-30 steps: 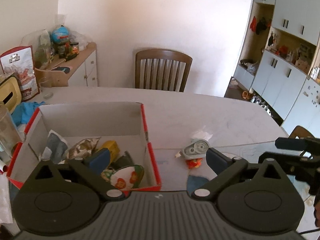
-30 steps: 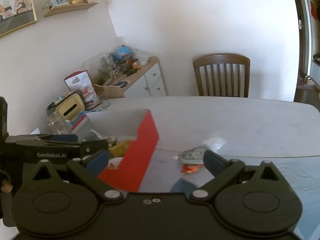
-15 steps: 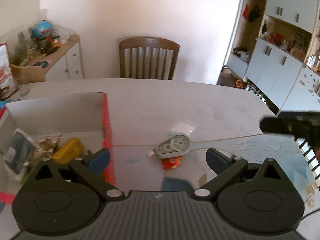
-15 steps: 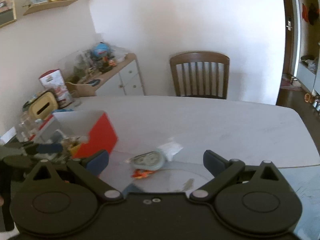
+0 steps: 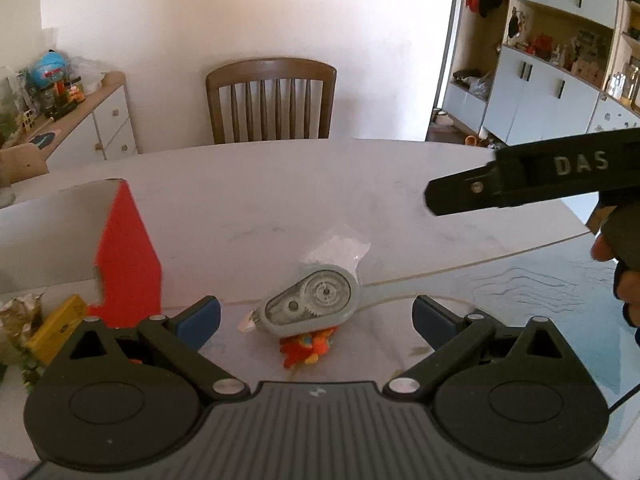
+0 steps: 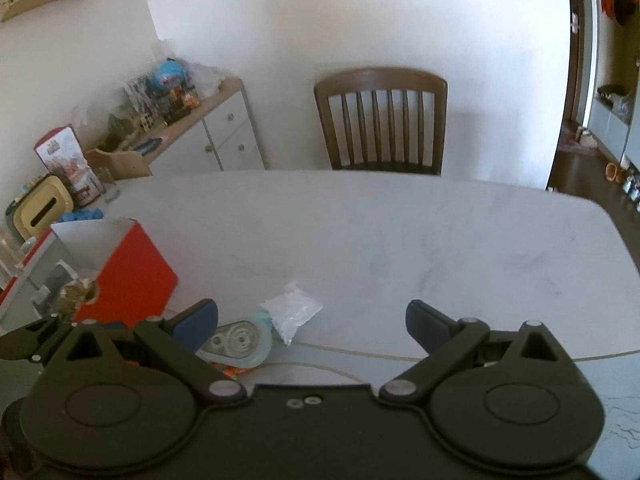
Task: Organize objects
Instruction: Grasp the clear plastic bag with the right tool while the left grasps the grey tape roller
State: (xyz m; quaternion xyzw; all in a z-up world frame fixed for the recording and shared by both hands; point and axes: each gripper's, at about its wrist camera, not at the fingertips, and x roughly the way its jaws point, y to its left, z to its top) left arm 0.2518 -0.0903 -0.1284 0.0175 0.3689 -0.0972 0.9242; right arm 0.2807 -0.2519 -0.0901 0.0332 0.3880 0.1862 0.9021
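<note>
A grey correction-tape dispenser (image 5: 310, 300) lies on the white table, partly on top of a small orange-red toy (image 5: 307, 350), with a clear plastic packet (image 5: 338, 250) behind it. My left gripper (image 5: 316, 318) is open and empty, its fingers either side of the dispenser, just short of it. My right gripper (image 6: 312, 320) is open and empty; the dispenser (image 6: 238, 342) sits by its left finger and the packet (image 6: 291, 314) lies between the fingers. A red-and-white cardboard box (image 5: 128, 248) stands to the left, holding a yellow item (image 5: 58, 330) and wrappers.
A wooden chair (image 5: 272, 100) stands at the table's far side. A cluttered sideboard (image 6: 192, 128) is at the back left, cabinets (image 5: 552, 80) at the right. The right tool's body (image 5: 532, 178) reaches in from the right in the left wrist view.
Both grippers have swung right, away from the box, and now face the dispenser and toy. The box has slid to the left edge of both views. Both stay open.
</note>
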